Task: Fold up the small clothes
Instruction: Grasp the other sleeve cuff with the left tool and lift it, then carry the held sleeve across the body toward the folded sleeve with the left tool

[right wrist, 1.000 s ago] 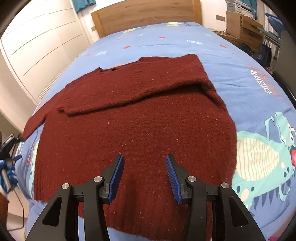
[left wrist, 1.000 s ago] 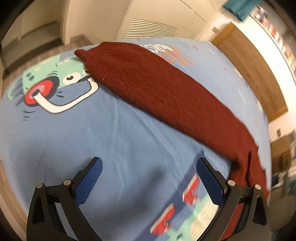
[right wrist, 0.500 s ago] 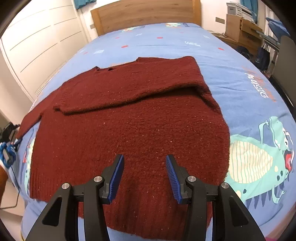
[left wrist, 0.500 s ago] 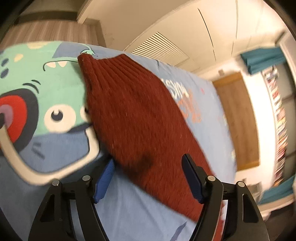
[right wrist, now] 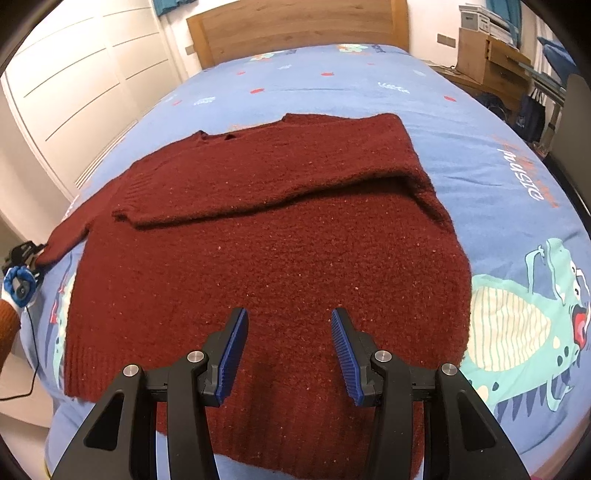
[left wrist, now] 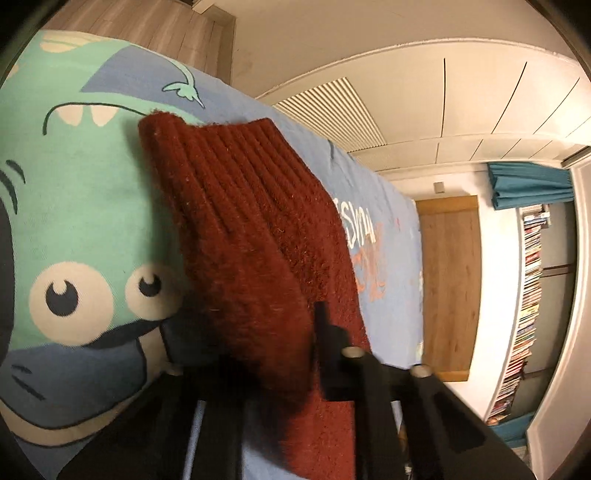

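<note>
A dark red knit sweater (right wrist: 266, 236) lies flat on the blue bed, its right sleeve folded across the chest. Its left sleeve (left wrist: 236, 221) stretches out to the bed's left side, ribbed cuff at the far end. My left gripper (left wrist: 273, 347) is shut on this sleeve, the knit pinched between its jaws; it also shows far left in the right wrist view (right wrist: 22, 258), at the sleeve's end. My right gripper (right wrist: 286, 332) is open and empty, hovering just above the sweater's lower hem area.
The blue bed cover (right wrist: 517, 184) has green cartoon dinosaur prints. A wooden headboard (right wrist: 295, 26) stands at the far end. White wardrobe doors (right wrist: 74, 85) line the left side. A wooden desk (right wrist: 487, 55) stands at the back right.
My left gripper moved onto the left sleeve and closed on it. The right gripper stayed open and drew back slightly above the hem.
</note>
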Tool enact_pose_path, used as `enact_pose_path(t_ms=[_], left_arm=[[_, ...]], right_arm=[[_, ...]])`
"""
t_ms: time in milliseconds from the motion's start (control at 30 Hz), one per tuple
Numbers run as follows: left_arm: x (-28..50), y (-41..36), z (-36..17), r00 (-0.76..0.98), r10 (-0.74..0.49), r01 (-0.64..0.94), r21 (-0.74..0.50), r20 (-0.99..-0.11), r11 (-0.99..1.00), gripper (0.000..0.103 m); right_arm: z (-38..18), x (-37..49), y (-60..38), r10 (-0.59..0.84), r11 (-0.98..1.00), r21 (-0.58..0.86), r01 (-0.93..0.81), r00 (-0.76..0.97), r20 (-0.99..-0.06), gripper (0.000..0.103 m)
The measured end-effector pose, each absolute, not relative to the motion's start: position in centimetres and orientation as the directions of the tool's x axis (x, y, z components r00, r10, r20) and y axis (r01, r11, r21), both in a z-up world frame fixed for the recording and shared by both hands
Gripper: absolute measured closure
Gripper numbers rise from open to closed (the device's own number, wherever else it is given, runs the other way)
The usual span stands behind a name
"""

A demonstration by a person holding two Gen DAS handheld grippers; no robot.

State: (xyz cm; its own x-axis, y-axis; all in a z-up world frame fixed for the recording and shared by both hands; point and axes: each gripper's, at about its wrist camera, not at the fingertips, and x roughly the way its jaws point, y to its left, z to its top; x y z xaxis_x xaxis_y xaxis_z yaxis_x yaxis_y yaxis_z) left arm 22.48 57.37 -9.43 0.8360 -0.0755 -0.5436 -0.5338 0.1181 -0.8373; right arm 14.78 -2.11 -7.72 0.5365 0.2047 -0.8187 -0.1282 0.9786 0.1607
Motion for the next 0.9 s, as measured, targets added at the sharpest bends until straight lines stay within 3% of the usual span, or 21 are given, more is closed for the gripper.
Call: enact_pose_path(t_ms=[167,467,900], left_arm=[[23.1,56.4,-7.7,0.833,-0.067,-0.534,-0.830,-0.549,0.165,0.097],[25.9,52.3,-2.9,0.880,-0.138,-0.418,-0.878,-0.455,0.234,0.098],[34.1,40.4,3.4,0.871,-0.364,-0.229,-0.927,-0.331,0.297,0.098]], right_arm=[[-7.5,14.5,-2.2,0.215,0.976,0.173,-0.129,0.545,-0.810,0.054],[-7.8,14.1,-4.0,0.252,0.967,0.235,-0.103,0.554,-0.793,0.054],[-7.4,11.8,-7.8,0.290,0.946,0.317,-0.060,0.591,-0.753,0.054]])
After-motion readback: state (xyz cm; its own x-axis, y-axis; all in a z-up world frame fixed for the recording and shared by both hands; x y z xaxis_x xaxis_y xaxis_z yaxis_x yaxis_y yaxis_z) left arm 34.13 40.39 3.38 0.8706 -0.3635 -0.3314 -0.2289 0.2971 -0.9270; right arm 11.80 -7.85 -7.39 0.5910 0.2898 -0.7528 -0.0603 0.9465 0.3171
